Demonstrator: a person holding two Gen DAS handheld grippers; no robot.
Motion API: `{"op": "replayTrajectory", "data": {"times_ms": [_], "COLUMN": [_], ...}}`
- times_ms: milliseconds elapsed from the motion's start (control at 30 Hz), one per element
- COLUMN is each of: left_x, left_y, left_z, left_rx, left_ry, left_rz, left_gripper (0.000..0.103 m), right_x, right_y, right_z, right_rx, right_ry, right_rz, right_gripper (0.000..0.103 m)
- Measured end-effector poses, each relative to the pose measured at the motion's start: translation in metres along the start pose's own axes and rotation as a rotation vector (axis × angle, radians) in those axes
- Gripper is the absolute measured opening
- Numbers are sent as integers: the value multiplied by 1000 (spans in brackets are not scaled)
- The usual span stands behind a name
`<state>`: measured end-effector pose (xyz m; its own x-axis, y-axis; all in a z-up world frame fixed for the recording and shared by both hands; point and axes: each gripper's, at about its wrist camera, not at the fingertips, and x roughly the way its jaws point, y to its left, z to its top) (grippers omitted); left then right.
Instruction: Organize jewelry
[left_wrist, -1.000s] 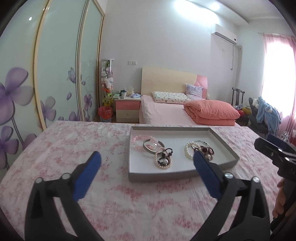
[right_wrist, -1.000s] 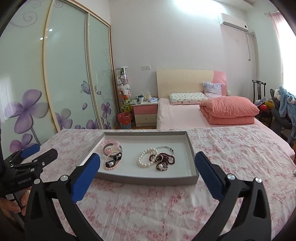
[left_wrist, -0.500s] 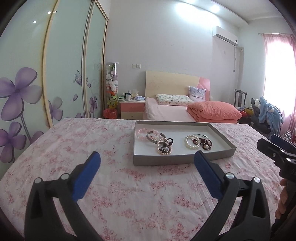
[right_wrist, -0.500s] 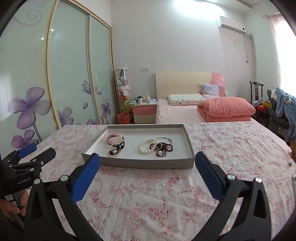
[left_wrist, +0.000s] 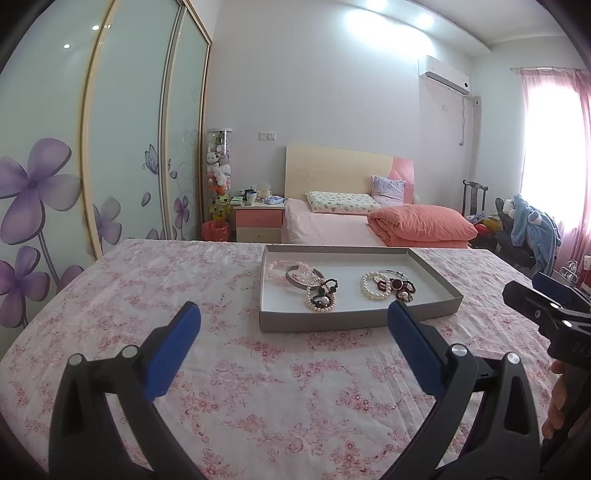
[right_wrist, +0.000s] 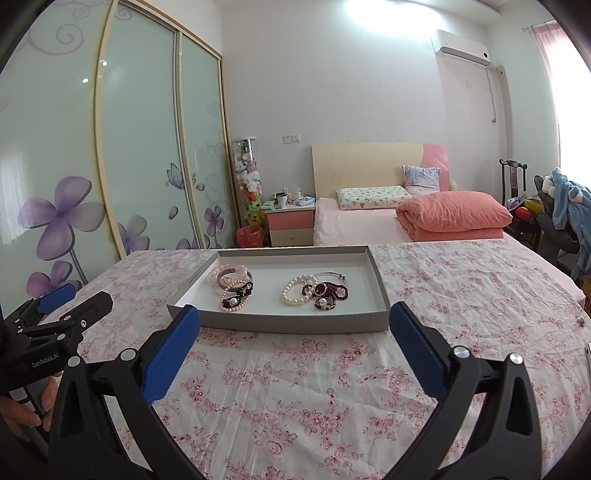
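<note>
Left gripper (left_wrist: 293, 321) fingers spread wide and empty, right gripper (right_wrist: 294, 321) likewise, both short of the tray (right_wrist: 280, 324), bracelets (right_wrist: 314, 291) piled inside, floral table (right_wrist: 332, 387) beneath

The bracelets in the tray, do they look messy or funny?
Yes, a bit. In the gray tray the bracelets lie in two tangled heaps, not laid out singly: a left heap and a right heap, pieces overlapping. Nothing has spilled onto the flowered cloth.
</note>
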<state>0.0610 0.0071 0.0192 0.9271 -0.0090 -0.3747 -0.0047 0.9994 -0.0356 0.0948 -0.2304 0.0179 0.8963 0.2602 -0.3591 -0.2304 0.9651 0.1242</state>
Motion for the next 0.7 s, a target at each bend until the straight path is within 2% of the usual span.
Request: {"op": "replayTrajectory", "data": {"times_ms": [700], "left_x": [6], "left_y": [-2], "left_z": [-2], "left_rx": [1], "left_ry": [24], "left_rz": [3], "left_gripper": [99], "right_x": [4], "right_y": [-2], "right_z": [-2], "right_rx": [14], "right_ry": [16], "right_rz": [0], "right_gripper": [101]}}
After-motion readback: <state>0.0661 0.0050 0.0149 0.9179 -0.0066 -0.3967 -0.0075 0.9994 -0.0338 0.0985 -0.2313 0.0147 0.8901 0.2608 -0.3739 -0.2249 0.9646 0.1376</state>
